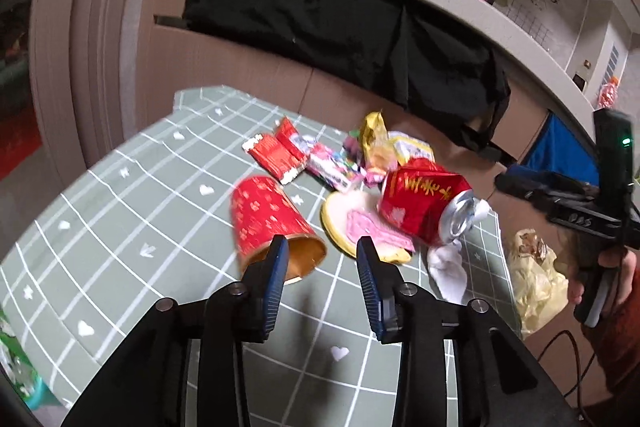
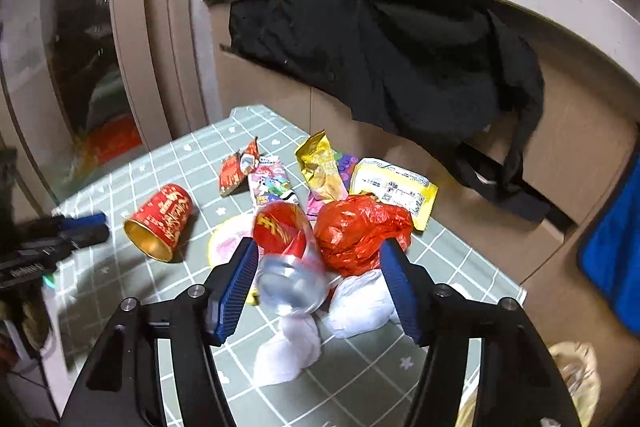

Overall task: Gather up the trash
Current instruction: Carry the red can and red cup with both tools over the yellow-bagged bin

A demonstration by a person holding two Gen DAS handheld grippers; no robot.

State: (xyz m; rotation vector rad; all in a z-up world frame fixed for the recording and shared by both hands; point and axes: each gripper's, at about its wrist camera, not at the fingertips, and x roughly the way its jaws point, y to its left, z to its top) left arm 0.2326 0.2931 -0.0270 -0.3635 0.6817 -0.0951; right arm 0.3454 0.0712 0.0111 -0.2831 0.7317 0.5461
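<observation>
Trash lies on a green checked tablecloth. A red paper cup lies on its side with its mouth towards me; it also shows in the right wrist view. My left gripper is open, its left finger just in front of the cup's rim. A crushed red can lies beside a red plastic bag and white tissues. My right gripper is open, with the can, bag and tissues between its fingers. The can also shows in the left wrist view.
Snack wrappers, red, gold and yellow, lie at the back of the table. A yellow plate sits under the can. A black cloth hangs over a cardboard box behind. A yellowish bag hangs off the table's right edge.
</observation>
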